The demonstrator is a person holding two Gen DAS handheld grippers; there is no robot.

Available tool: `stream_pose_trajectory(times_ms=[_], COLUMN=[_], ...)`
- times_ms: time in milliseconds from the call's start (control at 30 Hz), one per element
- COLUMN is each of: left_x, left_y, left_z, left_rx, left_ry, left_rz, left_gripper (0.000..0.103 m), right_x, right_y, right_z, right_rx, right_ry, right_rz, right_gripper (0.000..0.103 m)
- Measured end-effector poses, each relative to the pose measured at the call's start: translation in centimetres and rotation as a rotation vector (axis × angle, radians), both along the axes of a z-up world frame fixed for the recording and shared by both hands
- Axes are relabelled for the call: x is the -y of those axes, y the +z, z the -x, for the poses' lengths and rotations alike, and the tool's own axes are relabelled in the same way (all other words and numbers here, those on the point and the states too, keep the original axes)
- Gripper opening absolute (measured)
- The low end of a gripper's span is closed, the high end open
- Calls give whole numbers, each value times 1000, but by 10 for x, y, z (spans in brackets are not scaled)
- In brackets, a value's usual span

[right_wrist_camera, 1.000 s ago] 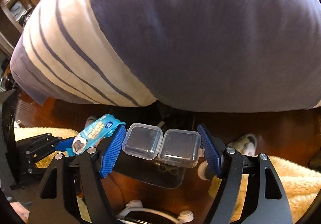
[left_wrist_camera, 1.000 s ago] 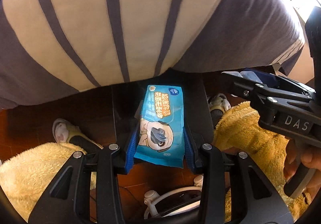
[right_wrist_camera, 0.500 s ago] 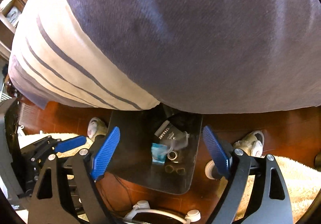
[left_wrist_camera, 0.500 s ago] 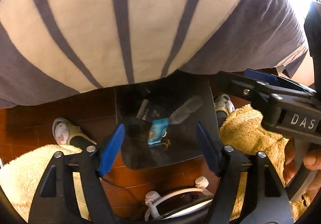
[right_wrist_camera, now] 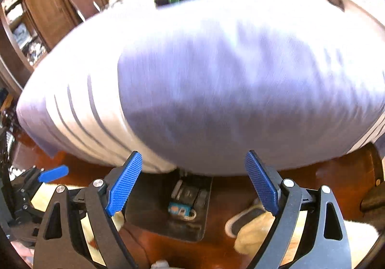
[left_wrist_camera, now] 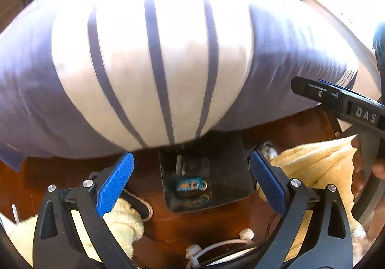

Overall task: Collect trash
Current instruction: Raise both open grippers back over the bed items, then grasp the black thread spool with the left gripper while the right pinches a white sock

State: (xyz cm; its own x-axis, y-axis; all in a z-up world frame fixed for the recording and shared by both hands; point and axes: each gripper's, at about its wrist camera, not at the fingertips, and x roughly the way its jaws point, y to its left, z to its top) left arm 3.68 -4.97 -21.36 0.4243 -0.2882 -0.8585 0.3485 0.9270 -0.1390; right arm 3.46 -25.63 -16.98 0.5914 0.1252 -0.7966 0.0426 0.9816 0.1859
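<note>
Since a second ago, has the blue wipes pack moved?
Yes. It left the left hand-held gripper, now open, and dropped down into the black bin on the floor, where the blue wipes pack lies small below the striped bedding.

striped bedding (purple, white) | wood floor | fluffy yellow rug

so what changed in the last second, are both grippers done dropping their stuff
Yes. The left gripper let go of the blue wipes packet and the right gripper released the clear plastic twin case; both now stand open and empty, pulled back higher. The packet lies in the dark bin below. The striped purple-and-white bedding and red-brown floor are unchanged.
</note>
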Motion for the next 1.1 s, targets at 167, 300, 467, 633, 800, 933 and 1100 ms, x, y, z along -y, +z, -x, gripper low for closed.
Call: stream_pose_trajectory(times_ms=[167, 300, 467, 633, 800, 933, 1100], left_x=[2, 5, 11, 25, 41, 49, 63], left_y=[44, 69, 84, 86, 87, 88, 87], left_z=[-10, -31, -70, -108, -138, -156, -173], left_rx=[97, 165, 201, 197, 200, 202, 200], left_ry=[-2, 14, 38, 31, 13, 13, -11], left_rz=[5, 0, 2, -8, -22, -10, -8], left_gripper=[94, 95, 95, 95, 95, 95, 95], right_x=[11, 17, 27, 37, 39, 30, 24], right_y=[39, 57, 72, 78, 80, 79, 73], right_z=[-11, -32, -68, -111, -158, -187, -218], right_rx=[98, 139, 167, 178, 177, 180, 165], right_ry=[-15, -27, -36, -46, -25, 9, 22], right_rz=[33, 57, 68, 59, 38, 47, 44], right_gripper=[88, 88, 88, 88, 88, 87, 75])
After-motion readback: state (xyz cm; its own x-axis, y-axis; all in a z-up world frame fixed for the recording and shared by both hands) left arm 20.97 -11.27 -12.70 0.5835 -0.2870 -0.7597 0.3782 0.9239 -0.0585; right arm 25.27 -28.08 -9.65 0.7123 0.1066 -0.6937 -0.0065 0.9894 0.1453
